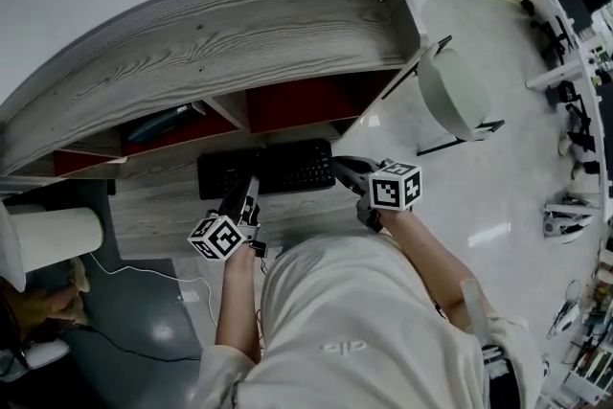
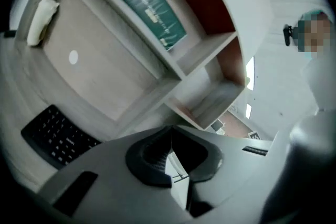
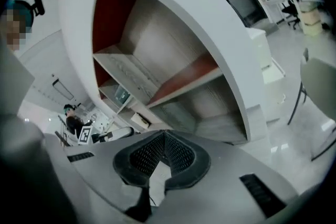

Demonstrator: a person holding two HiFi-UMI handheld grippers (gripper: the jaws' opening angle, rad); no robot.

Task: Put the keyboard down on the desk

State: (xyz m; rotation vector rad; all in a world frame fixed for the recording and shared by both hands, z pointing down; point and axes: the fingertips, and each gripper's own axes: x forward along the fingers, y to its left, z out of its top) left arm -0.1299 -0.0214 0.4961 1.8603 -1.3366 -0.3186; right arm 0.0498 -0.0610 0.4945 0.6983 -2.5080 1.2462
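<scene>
Flat black rectangular keyboard [image 1: 266,170] on pale wood-grain table [image 1: 158,201]. Left hand-held gripper [image 1: 251,185] at keyboard's front edge, right hand-held gripper [image 1: 338,167] at keyboard's right end; jaws of both pressed together, empty.

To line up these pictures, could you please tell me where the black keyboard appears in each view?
Head view: keyboard at centre, in front of the red-backed shelf.
Left gripper view: keyboard at lower left.
Right gripper view: not in it.
Shared landmark: the red-backed shelf, seen in all three.
</scene>
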